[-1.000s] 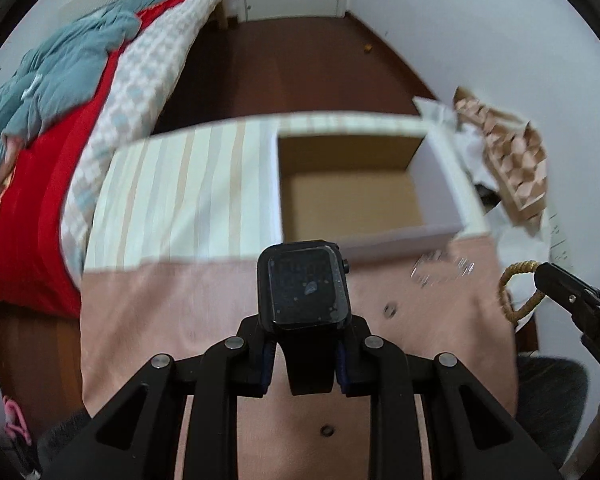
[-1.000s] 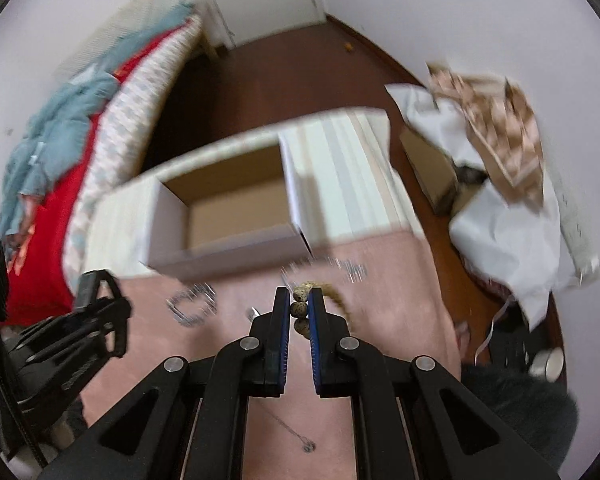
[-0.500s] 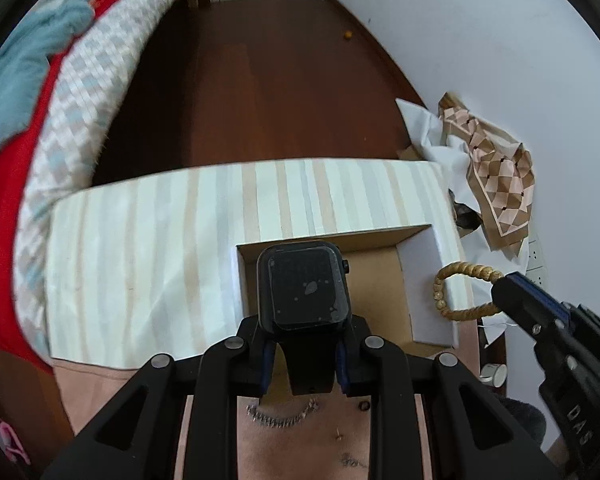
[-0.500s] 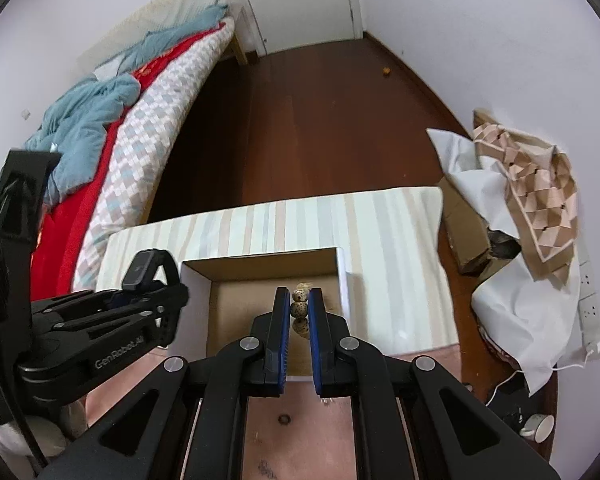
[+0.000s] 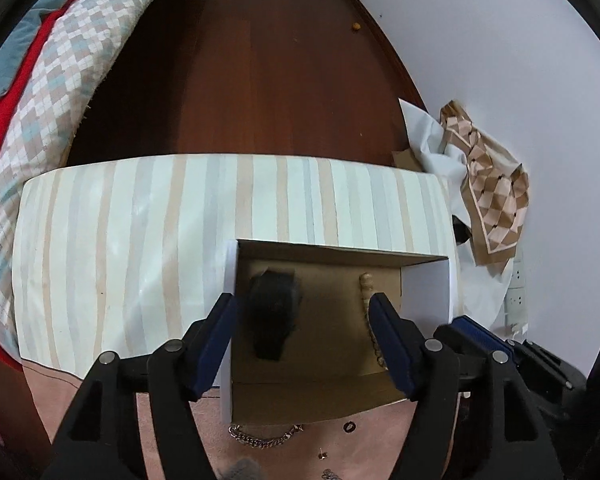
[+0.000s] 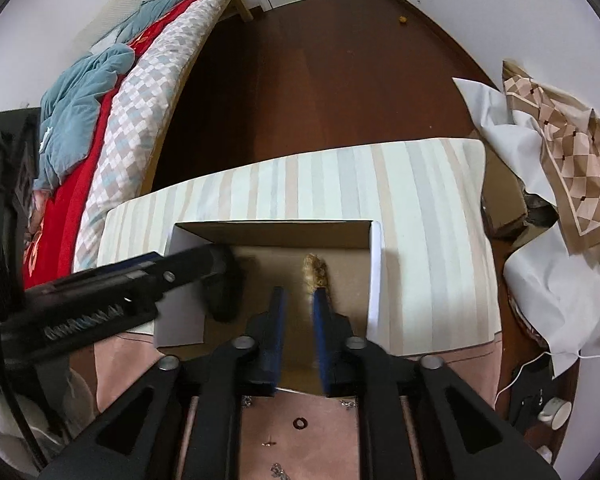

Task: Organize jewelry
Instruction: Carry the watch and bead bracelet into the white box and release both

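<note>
An open cardboard box (image 5: 424, 292) (image 6: 374, 264) stands on the table. My left gripper (image 5: 302, 312) is open above it, and a black smartwatch (image 5: 274, 312), blurred, lies inside below the jaws; it also shows in the right wrist view (image 6: 224, 296). My right gripper (image 6: 299, 300) is open over the box, with a tan beaded bracelet (image 6: 316, 272), blurred, just beyond its tips inside the box. The bracelet also shows in the left wrist view (image 5: 367, 300).
A silver chain (image 5: 260, 438), a small dark ring (image 5: 350, 426) (image 6: 300, 423) and small studs (image 5: 323, 455) lie on the pink cloth in front of the box. A striped cloth (image 5: 140, 248) covers the table's far part. A bed (image 6: 100, 92) stands left; crumpled paper (image 6: 556, 208) lies right.
Both grippers have opened over the box. The smartwatch has left my left gripper and the bracelet has left my right gripper; both are now inside the box.
</note>
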The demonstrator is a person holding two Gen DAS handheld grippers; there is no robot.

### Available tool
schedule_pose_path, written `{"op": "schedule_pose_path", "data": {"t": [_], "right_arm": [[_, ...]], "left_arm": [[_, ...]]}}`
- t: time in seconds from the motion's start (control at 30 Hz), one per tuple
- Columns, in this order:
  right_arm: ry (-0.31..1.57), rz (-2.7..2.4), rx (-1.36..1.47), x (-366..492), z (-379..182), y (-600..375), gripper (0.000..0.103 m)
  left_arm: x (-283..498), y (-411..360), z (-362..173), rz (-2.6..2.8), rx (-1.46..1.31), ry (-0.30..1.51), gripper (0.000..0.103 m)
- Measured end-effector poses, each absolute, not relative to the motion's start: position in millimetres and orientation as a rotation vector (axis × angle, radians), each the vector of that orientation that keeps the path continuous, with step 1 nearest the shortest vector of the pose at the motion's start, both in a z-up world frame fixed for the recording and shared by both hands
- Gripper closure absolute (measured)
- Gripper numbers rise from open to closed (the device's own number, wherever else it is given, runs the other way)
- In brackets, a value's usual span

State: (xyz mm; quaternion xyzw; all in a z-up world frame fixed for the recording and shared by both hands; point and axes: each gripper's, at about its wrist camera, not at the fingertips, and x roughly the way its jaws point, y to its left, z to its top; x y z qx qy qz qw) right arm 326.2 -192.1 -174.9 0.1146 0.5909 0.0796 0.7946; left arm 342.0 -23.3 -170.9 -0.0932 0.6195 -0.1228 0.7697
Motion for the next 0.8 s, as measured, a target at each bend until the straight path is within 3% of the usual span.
{"op": "schedule_pose_path", "data": {"t": [0.17,0.23,0.27,0.33,0.8], "right_arm": [[1.235,0.129,0.168,312,-161,-189,0.059],[1.212,0.085,0.091,305,-155,-184,0.037],[1.196,0.071,0.065,301,-153,-183,0.032],[1.182,0.034,0.014,293,-151,-181,0.011],[1.119,-0.053,-0.048,253,-139,-177,0.002]], "left_arm": [[333,-13,-157,-0.215,-0.16,1.291,0.015],[326,-9,-153,-0.177,-0.117,1.261,0.01],[320,-6,-151,-0.148,-0.091,1.243,0.005],[307,0,-148,-0.099,-0.05,1.203,0.004],[240,25,-126,0.062,0.048,1.023,0.001]]}}
